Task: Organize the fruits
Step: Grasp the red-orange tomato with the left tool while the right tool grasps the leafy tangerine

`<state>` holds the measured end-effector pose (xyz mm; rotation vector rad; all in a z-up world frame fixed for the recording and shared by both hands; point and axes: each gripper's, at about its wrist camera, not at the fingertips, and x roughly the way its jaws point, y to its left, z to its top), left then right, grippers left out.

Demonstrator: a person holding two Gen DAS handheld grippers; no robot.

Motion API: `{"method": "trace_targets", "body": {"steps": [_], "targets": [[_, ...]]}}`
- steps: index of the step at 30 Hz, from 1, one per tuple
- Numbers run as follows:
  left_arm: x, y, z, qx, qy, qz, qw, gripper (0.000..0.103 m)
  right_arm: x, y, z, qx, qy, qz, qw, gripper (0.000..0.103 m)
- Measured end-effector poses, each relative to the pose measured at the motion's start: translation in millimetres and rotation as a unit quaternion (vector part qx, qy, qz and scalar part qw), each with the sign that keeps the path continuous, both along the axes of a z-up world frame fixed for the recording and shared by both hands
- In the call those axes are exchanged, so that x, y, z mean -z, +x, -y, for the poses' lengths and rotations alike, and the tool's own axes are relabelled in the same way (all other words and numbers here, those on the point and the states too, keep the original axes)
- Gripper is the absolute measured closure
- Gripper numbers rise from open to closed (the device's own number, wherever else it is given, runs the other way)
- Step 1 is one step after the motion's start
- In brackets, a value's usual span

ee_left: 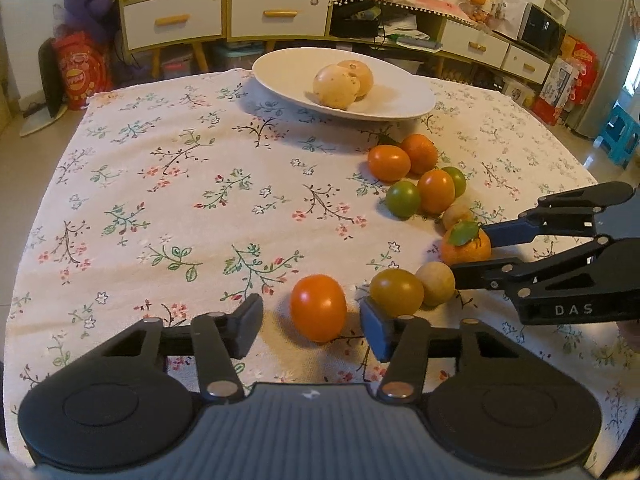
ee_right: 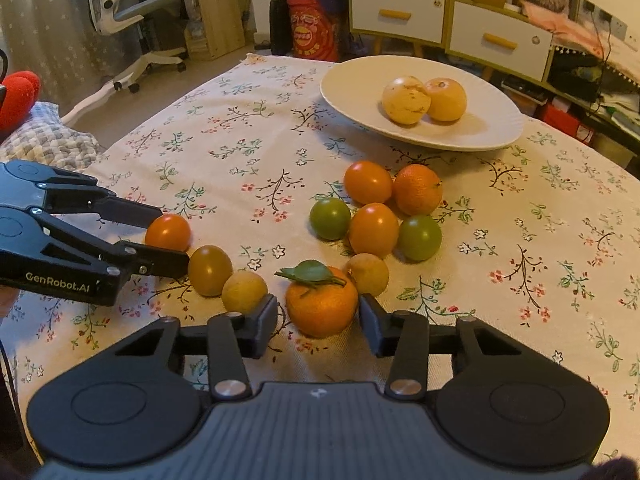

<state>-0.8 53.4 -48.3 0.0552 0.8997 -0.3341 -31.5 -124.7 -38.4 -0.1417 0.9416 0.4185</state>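
Several small fruits lie on the floral tablecloth. My left gripper [ee_left: 312, 322] is open around an orange tomato [ee_left: 318, 307], its fingers apart from the fruit; it also shows in the right wrist view [ee_right: 168, 232]. My right gripper [ee_right: 318, 320] is open around a mandarin with a green leaf [ee_right: 322, 304], seen too in the left wrist view [ee_left: 466, 246]. A white plate [ee_left: 288, 76] at the far side holds two yellow round fruits [ee_left: 336, 86]. A brownish tomato [ee_left: 396, 292] and a pale yellow fruit [ee_left: 436, 282] lie between the grippers.
A cluster of orange and green tomatoes and a mandarin [ee_right: 376, 208] lies in front of the plate [ee_right: 492, 136]. Cabinets with drawers [ee_left: 224, 16] stand beyond the table. An office chair [ee_right: 132, 20] stands at the far left in the right wrist view.
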Motion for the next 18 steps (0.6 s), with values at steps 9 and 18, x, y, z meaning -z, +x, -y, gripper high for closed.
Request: {"method": "trace_targets", "body": {"steps": [9,18], "targets": [[-0.9,0.6,2.6,0.004,-0.001,-0.004,1.0,0.098,0.3,1.7,0.7,0.002,-0.001,0.0,1.0,0.068],[-2.8,-0.6,5.3,0.005,0.005,-0.001,1.0,0.099,-0.9,1.9,0.4,-0.002,-0.005,0.0,1.0,0.069]]}}
